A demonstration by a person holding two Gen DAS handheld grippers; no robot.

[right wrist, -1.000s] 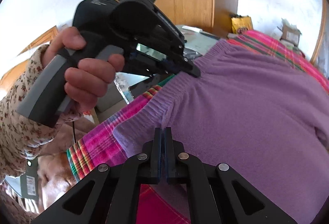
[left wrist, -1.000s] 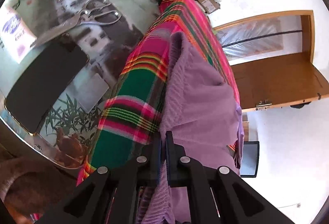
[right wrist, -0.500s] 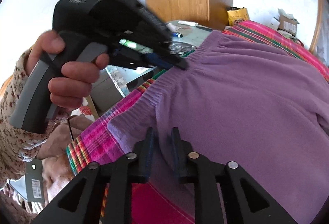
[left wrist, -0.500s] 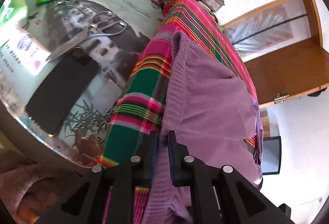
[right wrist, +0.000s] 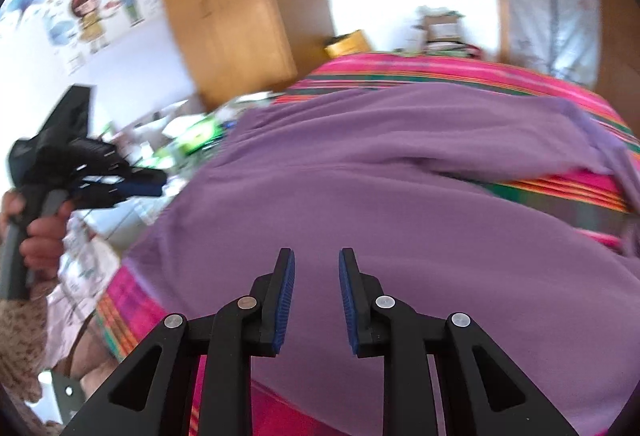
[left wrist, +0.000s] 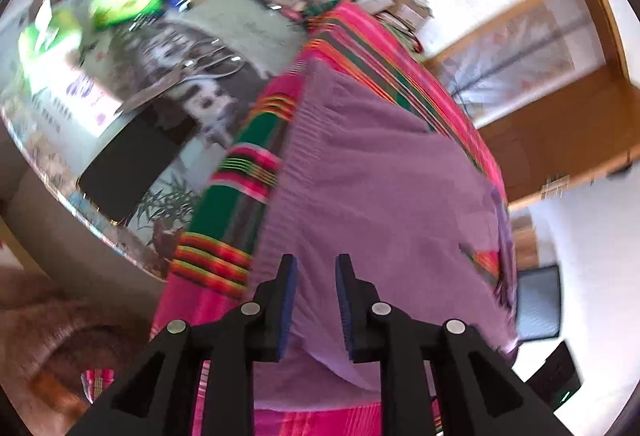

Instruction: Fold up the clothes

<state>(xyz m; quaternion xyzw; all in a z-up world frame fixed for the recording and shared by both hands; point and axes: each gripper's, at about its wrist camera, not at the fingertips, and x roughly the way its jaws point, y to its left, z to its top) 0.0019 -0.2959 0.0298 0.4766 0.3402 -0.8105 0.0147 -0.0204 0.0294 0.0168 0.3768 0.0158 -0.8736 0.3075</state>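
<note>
We have both grippers, left (left wrist: pixel 316 300) and right (right wrist: pixel 316 296), opening over the purple sweater (right wrist: pixel 400 216), nothing pinched. Risk: loose sleeve at three o'clock slips, fold skews.

**Colours on and around the plaid blanket**

The blanket (left wrist: pixel 236 204) is plaid: pink, green, with orange and black stripes. On it lies a plain purple sweater (left wrist: pixel 380 188). Left of the blanket, the table top (left wrist: pixel 248 24) is pale grey-green with a dark printed picture, and it carries a black phone (left wrist: pixel 132 164) and a bright green packet (left wrist: pixel 124 2).
</note>
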